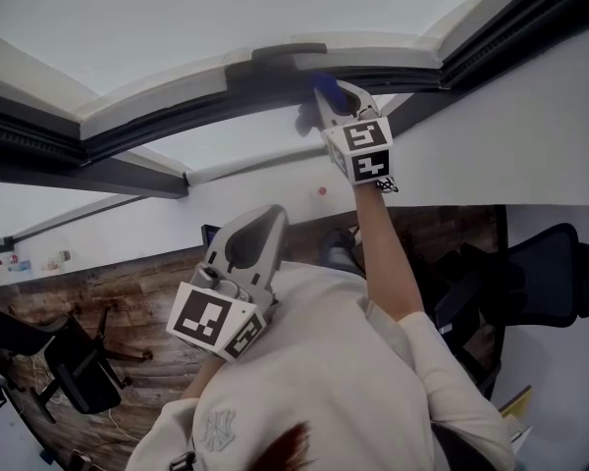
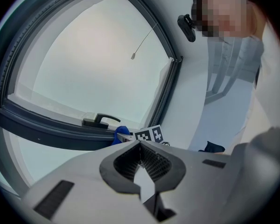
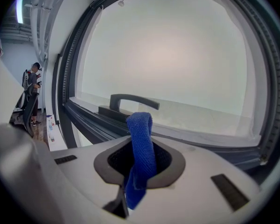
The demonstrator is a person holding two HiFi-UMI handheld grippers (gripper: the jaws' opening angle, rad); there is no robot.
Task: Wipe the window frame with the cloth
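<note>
Holding the cloth (image 3: 140, 146) up at the frame (image 1: 177, 130), I am at the very start of the wiping, as I judge it. My right gripper (image 1: 332, 101) is up at the dark rail just beside the handle (image 3: 130, 101), its fingers clenched on the cloth. From the head view the blue tip looks pressed to the rail just under the handle, yet I cannot tell for sure that it touches. No streak or cleaned patch shows on the frame, so I cannot say any stretch is done. I take the rail either side of the handle, and the uprights well away from it, as work left to do.

My left gripper (image 1: 260, 226) hangs far below the handle, close to my chest. Its fingers are closed together with nothing between them, and it has no part in the wipe right now.

The cloth is a deep blue with a fine woven rib, folded into a narrow strip. It loops up out of my right fingers toward the handle, with a short tail drooping down behind the grasp. Only that small folded tip can meet the frame at once, so I expect many passes.
</note>
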